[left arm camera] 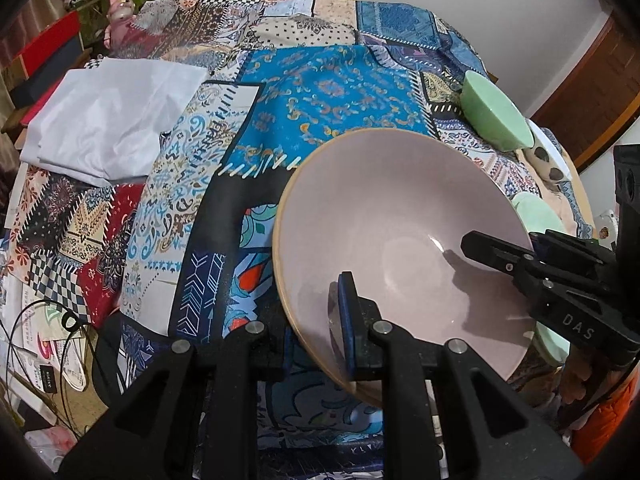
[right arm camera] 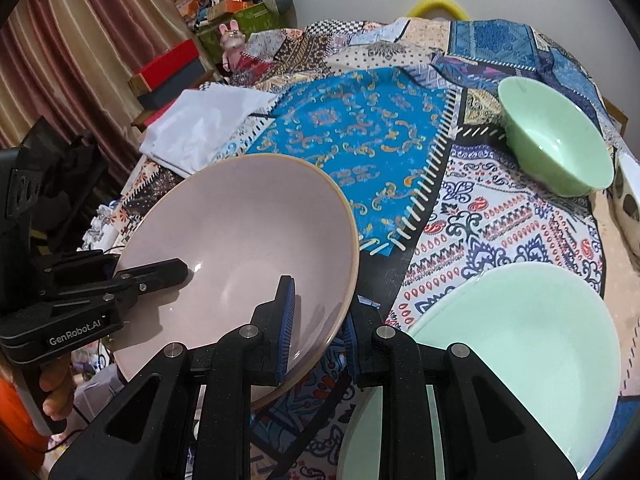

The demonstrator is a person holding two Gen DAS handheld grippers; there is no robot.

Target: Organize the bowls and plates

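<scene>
Pink glazed bowl with a tan rim, large and shallow, tilted and held up off the patchwork cloth by both tools at once. Left hand-held gripper clamped narrow on the near rim of that pink bowl, one blue pad inside the wall, the other outside and mostly hidden behind it. Right hand-held gripper likewise pinched narrow on the bowl's opposite rim, blue pads either side of the wall, inner one lying against the pink glaze. Fingers of a hand wrapped round the left tool's handle, orange sleeve just below.

Just right of the pink bowl, near edge of the tabletop: wide mint-green plate, flat on the cloth, partly under the right tool's frame. Whether pink bowl and plate touch, cannot tell.

Beyond the pink bowl, bright blue square of the patchwork with orange scrollwork, bordered by cream stitch marks. Farther right of the bowl, well apart from it: small mint-green bowl, upright on the cloth, empty inside. Spotted white dish just beside that small bowl at the tabletop's right edge, mostly cut off.

Left of the pink bowl and farther back: folded white cloth lying on the patchwork. Past it, at the far left corner, pink rabbit figure in front of stacked boxes. Yellow curved thing behind the far edge, against the wall.
</scene>
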